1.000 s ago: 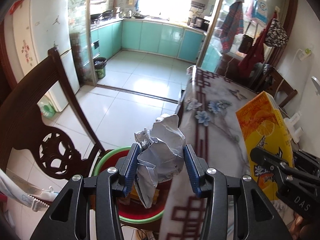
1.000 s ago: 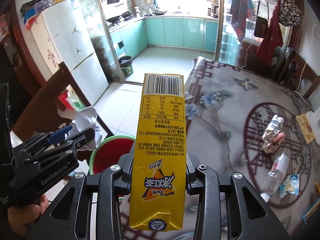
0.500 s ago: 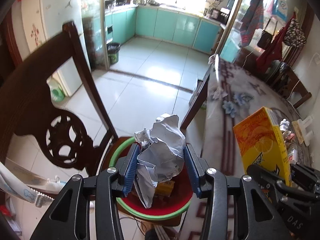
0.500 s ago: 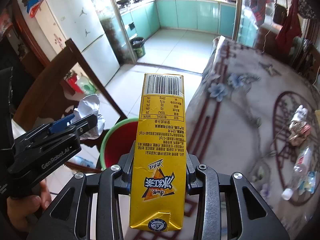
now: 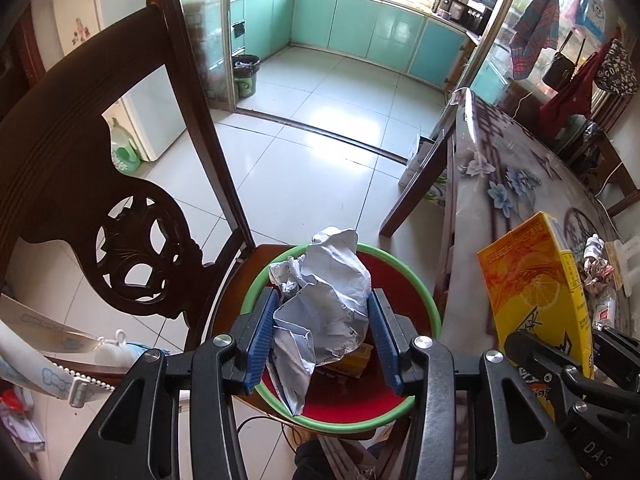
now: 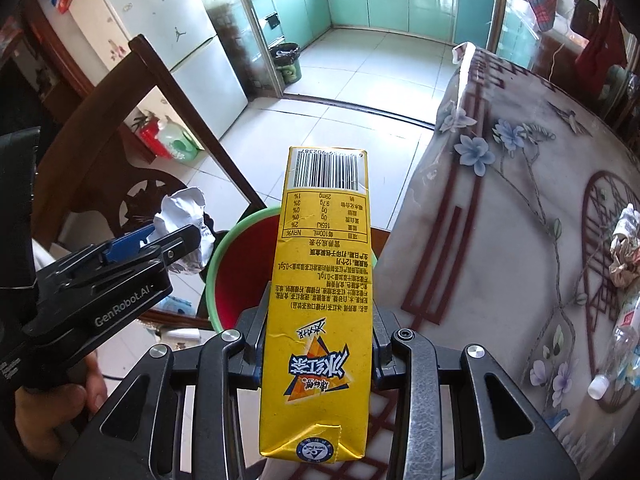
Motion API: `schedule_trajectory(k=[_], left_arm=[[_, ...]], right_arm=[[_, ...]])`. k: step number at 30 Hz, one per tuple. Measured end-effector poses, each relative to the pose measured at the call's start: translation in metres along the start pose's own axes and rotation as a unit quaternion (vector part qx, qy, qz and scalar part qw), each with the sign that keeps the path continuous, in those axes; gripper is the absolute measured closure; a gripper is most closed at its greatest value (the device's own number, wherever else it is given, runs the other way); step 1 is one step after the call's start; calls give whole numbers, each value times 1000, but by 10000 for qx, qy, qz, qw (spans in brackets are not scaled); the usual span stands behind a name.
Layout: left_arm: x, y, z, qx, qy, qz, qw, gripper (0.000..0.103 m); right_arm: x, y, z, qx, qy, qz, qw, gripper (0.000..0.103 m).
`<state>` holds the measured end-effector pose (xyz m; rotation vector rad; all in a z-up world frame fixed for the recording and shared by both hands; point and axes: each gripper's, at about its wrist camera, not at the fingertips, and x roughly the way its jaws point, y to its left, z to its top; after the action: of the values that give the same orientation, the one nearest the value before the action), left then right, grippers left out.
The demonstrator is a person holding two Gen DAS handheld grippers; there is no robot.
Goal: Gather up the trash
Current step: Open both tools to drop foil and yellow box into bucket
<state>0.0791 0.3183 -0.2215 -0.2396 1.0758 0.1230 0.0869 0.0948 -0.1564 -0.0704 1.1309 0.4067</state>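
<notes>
My left gripper (image 5: pixel 322 334) is shut on a crumpled white paper ball (image 5: pixel 324 300) and holds it right above a red bin with a green rim (image 5: pixel 424 292). The bin stands on a chair seat and holds a yellow carton piece. My right gripper (image 6: pixel 318 344) is shut on a tall yellow drink carton (image 6: pixel 324 280), held above the table edge just right of the bin (image 6: pixel 240 264). The carton also shows in the left wrist view (image 5: pixel 536 288), and the paper ball in the right wrist view (image 6: pixel 184 220).
A dark carved wooden chair back (image 5: pixel 100 184) rises left of the bin. The table with a flowered cloth (image 6: pixel 520 200) lies to the right, with crumpled wrappers (image 6: pixel 624 256) and a plastic bottle (image 6: pixel 620 348) on it. Tiled floor leads to a kitchen beyond.
Both grippers have moved left, off the table and toward the bin. The paper ball now hangs over the bin's opening and the carton has come up beside it.
</notes>
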Motion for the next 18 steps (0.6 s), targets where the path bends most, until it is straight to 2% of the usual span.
schedule_trajectory(k=[5,10,12,13,14,18], left_arm=[[2,5,3,9,16,35,10000,59],[4,9,5,-61,63,-22,10000,47],[4,9,5,-83,75,-15,9999,44],[5,9,5,-86,79,-13,9999,43],[5,8,5,-89,80,-12,9999,43],[2,3,4,-81,63,-44,9999,43]], right_arm=[[1,4,4,-37,-15,-6,10000,68],[0,4,6,-31,-59,-59,10000,67],[-2,4,7,-38,-108,-100,9999,56],[-4,3,6,-33,-154,-118,9998,43],[-6,3,6,-36,-197,-134,9997,37],[-17,1,5,-87,-331,-261,9991,37]])
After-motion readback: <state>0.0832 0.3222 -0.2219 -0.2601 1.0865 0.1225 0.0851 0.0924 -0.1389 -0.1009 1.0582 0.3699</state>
